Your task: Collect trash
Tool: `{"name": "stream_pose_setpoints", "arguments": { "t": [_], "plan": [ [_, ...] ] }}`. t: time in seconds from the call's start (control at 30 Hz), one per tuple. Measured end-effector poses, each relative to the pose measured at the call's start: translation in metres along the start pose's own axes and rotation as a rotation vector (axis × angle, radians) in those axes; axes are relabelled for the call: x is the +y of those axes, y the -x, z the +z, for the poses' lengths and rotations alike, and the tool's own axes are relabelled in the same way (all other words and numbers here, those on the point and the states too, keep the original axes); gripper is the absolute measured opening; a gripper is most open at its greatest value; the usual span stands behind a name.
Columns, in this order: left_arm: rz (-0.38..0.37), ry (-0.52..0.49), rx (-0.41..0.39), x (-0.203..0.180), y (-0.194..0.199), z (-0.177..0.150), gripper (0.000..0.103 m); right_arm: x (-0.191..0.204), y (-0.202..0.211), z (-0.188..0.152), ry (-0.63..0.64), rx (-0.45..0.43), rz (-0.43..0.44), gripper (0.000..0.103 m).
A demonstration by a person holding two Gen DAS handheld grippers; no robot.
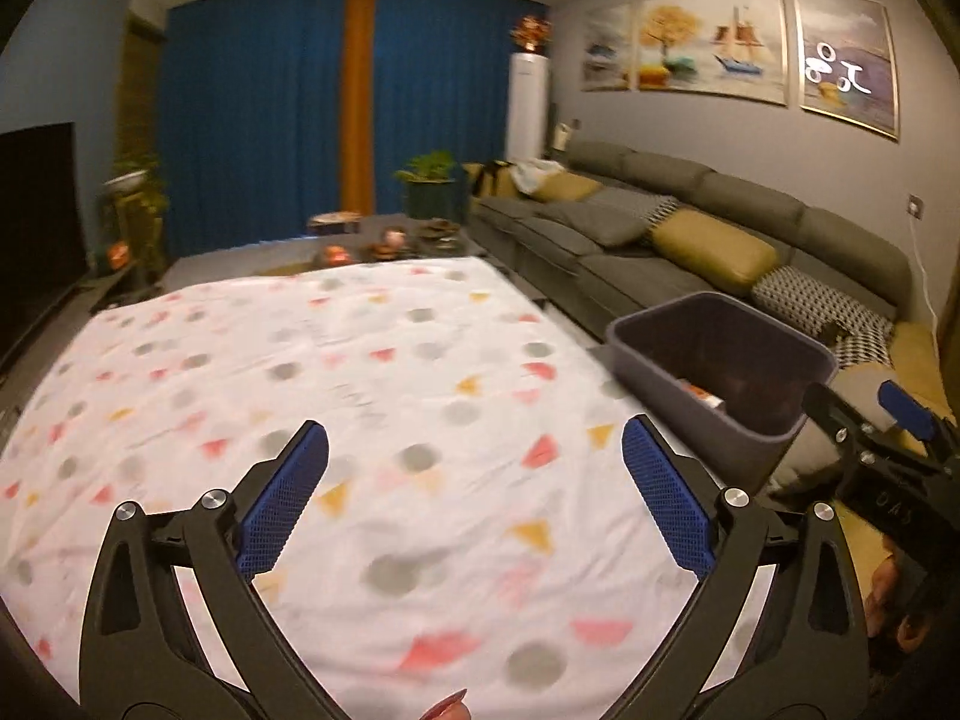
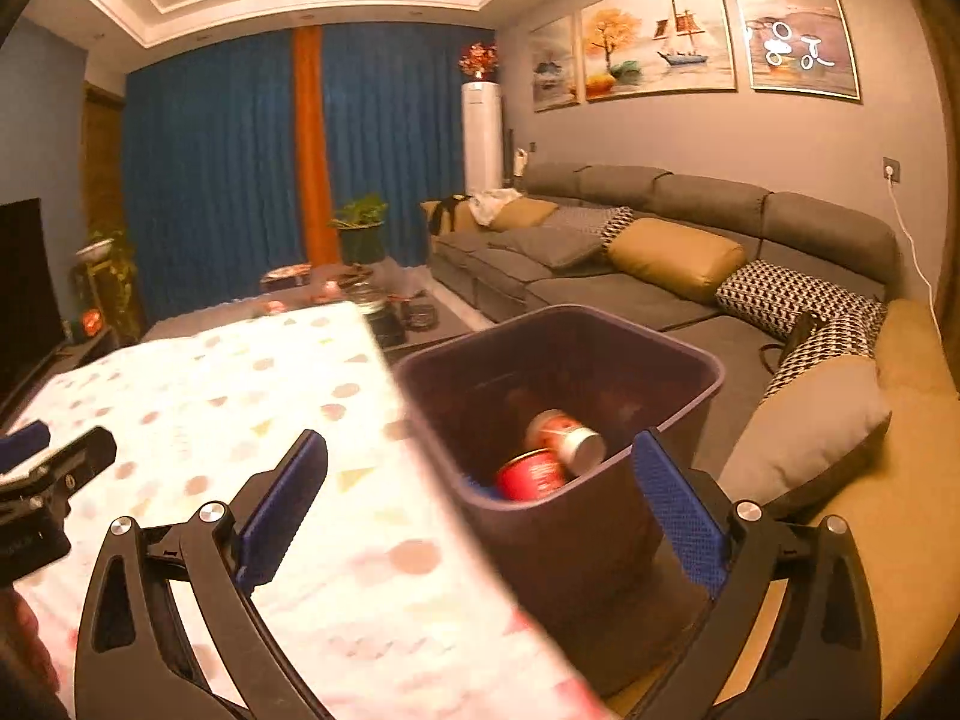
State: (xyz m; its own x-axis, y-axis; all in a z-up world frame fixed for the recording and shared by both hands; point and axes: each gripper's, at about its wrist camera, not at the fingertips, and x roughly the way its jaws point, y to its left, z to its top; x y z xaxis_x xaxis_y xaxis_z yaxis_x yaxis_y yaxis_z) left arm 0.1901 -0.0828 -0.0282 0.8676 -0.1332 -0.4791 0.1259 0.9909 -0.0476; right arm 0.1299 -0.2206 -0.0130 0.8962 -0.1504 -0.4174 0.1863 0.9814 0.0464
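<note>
The sofa (image 2: 660,276) is running along the wall from about 1 o'clock to 4 o'clock in the right wrist view, carrying grey, mustard and patterned cushions. The table, covered by a white cloth (image 1: 360,396) printed with dots and triangles, is filling the middle and lower part of the left wrist view and the 8 o'clock side of the right wrist view. Blue curtains (image 1: 258,120) with an orange strip are hanging at 12 o'clock in both views.

The dark bin (image 2: 564,408) is standing just beside the table's edge, between the table and the sofa; it is sitting at 3 o'clock in the left wrist view (image 1: 720,360) and near the centre of the right wrist view. Two cans are lying inside it: a red can (image 2: 531,474) toward the near wall, and a red-and-white can (image 2: 567,435) tipped on its side, touching or just behind the first.

The left gripper (image 1: 474,498) is hovering over the cloth with its blue-padded fingers spread wide and nothing between them. The right gripper (image 2: 480,507) is hanging over the table's edge and the bin's near rim, its fingers likewise wide apart and holding nothing.
</note>
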Motion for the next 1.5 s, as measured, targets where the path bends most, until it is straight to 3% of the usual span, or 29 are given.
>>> {"name": "stream_pose_setpoints", "arguments": {
  "t": [0.17,0.33,0.67,1.5],
  "plan": [
    [0.024,0.014,0.017,0.025,0.037,-0.02,0.097,0.026,0.036,-0.008,0.021,-0.004,-0.013,0.097],
    [0.03,0.012,-0.021,0.042,0.073,-0.03,0.097,0.042,0.065,-0.016,0.031,-0.026,-0.017,0.097],
    [0.03,0.028,-0.037,0.063,0.112,-0.046,0.097,0.06,0.115,-0.029,0.037,-0.06,-0.021,0.097],
    [0.002,0.051,-0.077,0.067,0.134,-0.043,0.097,0.07,0.139,-0.026,0.055,-0.102,-0.013,0.097]
  ]
}}
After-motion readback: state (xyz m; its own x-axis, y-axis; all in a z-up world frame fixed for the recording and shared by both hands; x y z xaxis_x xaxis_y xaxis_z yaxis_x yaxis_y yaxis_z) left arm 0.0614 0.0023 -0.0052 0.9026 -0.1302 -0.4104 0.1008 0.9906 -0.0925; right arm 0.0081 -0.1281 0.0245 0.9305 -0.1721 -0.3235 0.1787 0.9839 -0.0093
